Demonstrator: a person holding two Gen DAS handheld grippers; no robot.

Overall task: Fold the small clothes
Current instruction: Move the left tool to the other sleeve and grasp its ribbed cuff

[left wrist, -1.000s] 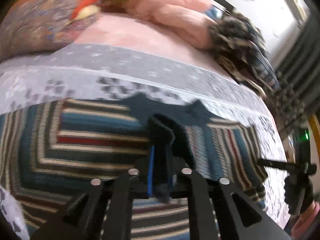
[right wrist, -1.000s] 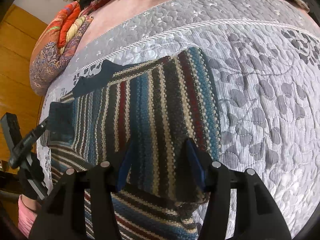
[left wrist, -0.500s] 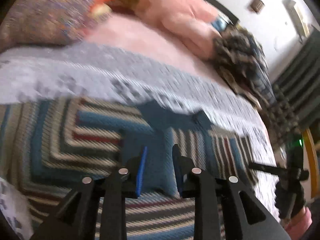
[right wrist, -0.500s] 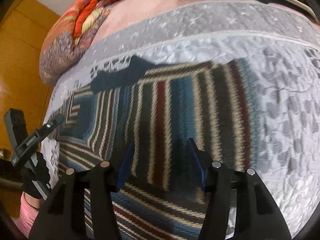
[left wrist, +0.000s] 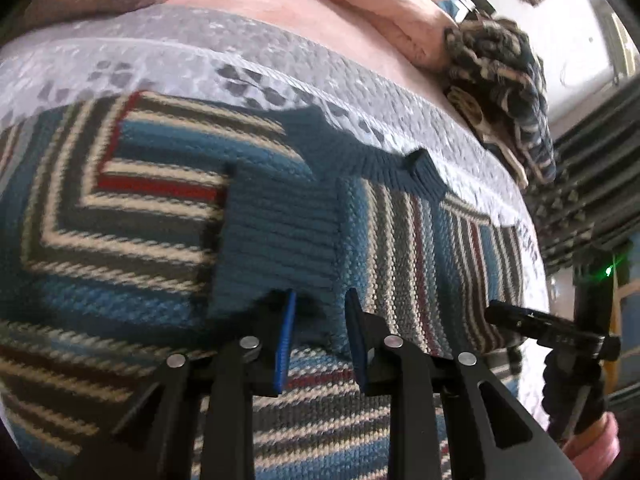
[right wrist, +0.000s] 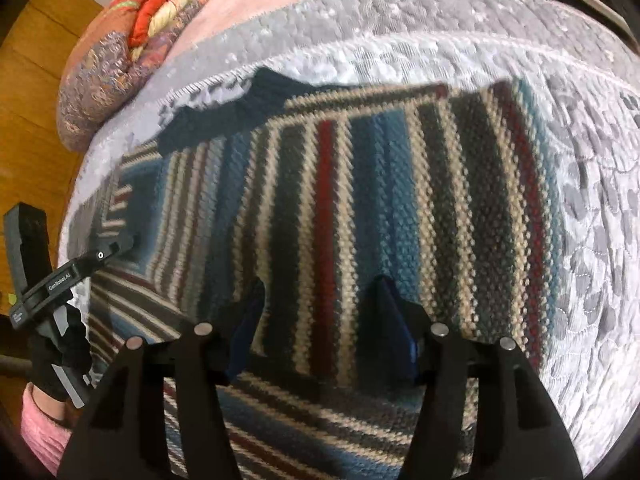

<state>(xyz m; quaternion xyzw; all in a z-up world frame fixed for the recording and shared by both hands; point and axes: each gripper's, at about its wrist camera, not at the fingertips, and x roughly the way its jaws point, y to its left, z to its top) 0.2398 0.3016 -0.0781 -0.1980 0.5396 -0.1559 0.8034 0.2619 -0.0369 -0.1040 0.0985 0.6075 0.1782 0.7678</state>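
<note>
**Sweater on bed, both tongs unloaded**

Sweater [left wrist: 140, 216], striped knit in teal, cream, grey and red, spread flat on grey quilted bedspread [left wrist: 248, 60] of bed. Sleeve folded across body, its teal ribbed cuff [left wrist: 280, 232] lying on the striped front. Teal collar [left wrist: 384, 164] at far edge of garment, toward pillows.

Left tongs [left wrist: 318, 312] parted to a moderate gap, 2 blue-padded tips low over near edge of cuff. Knit visible between tips, not pinched. Contact with fabric: cannot tell.

Right tongs [right wrist: 320, 300] spread wide, low over striped body of sweater [right wrist: 360, 200]. Nothing between fingers; stripes run unbroken through the gap.

In right wrist view: left tongs [right wrist: 116, 246] at left edge of sweater, gripped by a hand [right wrist: 52, 360] in a black glove, pink sleeve [right wrist: 40, 440] below. In left wrist view: right tongs [left wrist: 496, 312] at right edge of frame, tip over sweater's side, green light [left wrist: 609, 270] on unit above it.

Beyond bedspread: pink blanket [left wrist: 384, 4], dark patterned cloth heap [left wrist: 504, 80] at right, multicoloured quilt roll [right wrist: 120, 60] at left beside wooden panel [right wrist: 32, 92].

Motion blur across both views; fine knit detail soft.
</note>
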